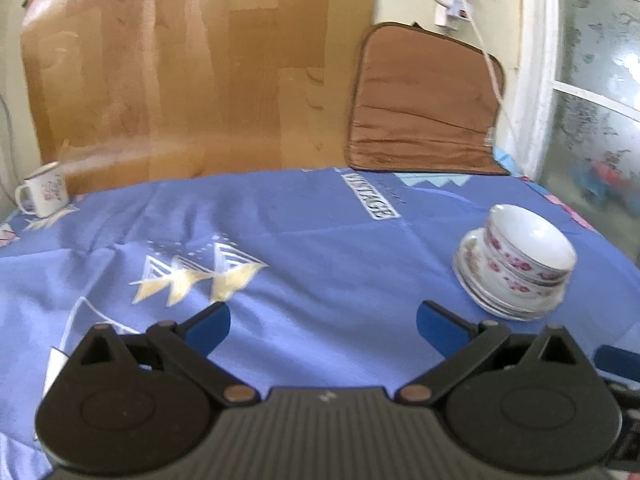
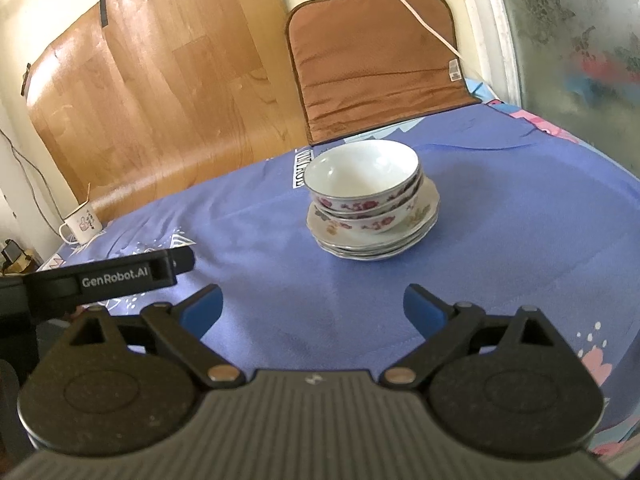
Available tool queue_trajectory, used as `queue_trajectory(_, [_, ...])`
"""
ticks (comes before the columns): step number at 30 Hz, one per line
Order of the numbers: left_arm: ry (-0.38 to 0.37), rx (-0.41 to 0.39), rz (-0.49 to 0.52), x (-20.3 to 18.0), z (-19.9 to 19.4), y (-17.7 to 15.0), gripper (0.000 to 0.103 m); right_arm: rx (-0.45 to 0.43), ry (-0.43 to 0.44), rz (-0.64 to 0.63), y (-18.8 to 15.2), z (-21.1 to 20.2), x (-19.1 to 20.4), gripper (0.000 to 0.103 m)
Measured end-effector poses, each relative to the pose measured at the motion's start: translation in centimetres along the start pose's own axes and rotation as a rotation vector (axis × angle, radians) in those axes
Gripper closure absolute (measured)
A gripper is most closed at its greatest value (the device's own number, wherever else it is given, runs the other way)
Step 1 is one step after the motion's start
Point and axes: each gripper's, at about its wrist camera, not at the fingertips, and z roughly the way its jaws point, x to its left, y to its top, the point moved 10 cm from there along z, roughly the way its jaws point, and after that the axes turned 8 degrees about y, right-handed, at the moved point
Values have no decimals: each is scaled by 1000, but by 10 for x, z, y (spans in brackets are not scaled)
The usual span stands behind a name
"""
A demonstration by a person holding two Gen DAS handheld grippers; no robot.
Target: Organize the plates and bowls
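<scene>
White floral bowls (image 2: 362, 178) are nested one in another on a stack of white plates (image 2: 424, 210) on the blue tablecloth (image 2: 520, 220). The same pile shows at the right of the left wrist view: bowls (image 1: 528, 252) on plates (image 1: 470, 268). My right gripper (image 2: 312, 308) is open and empty, a short way in front of the pile. My left gripper (image 1: 323, 322) is open and empty, to the left of the pile; its body (image 2: 120, 272) shows at the left of the right wrist view.
A white enamel mug (image 1: 43, 194) stands at the far left of the table, also in the right wrist view (image 2: 82, 226). A wooden-pattern sheet (image 2: 160, 80) and a brown cushion (image 2: 376, 56) lean on the back wall. A frosted window (image 2: 580, 40) is at the right.
</scene>
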Motion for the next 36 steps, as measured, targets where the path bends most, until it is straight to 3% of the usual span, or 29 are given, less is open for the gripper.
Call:
queue_trajectory(13, [138,-24,17,11,2,5,0,-24,6,43,12,1,-7,4])
queue_trajectory(36, [81,24,112,-12,7,-7,0,-23,-19,101,7,3,-19,4])
